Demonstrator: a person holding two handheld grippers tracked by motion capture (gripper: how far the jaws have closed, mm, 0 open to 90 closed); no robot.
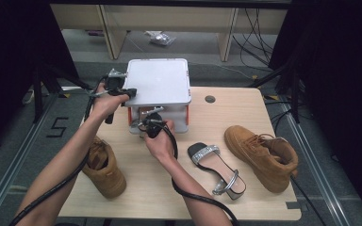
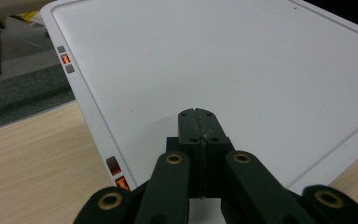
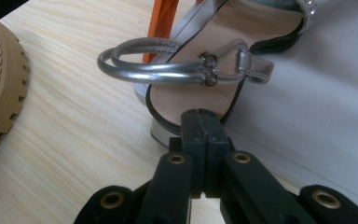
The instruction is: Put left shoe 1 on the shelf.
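A white two-level rack (image 1: 158, 82) on orange legs stands at the back middle of the table. My left gripper (image 1: 122, 90) is at its left edge; the left gripper view shows the gripper (image 2: 197, 112) shut, empty, over the white top (image 2: 214, 56). My right gripper (image 1: 147, 123) is at the rack's front, under the top. It (image 3: 199, 112) is shut, its tip at the heel end of a silver-strapped sandal (image 3: 191, 93) that lies on the rack's lower shelf (image 3: 307, 116). Whether the tip touches the sandal I cannot tell.
A matching silver sandal (image 1: 214, 167) lies on the wooden table (image 1: 245, 108) right of my right forearm. One tan boot (image 1: 261, 155) lies at the right, another (image 1: 103, 167) at the front left, its sole (image 3: 0, 84) near the right gripper. An orange leg (image 3: 161, 23) stands behind the sandal.
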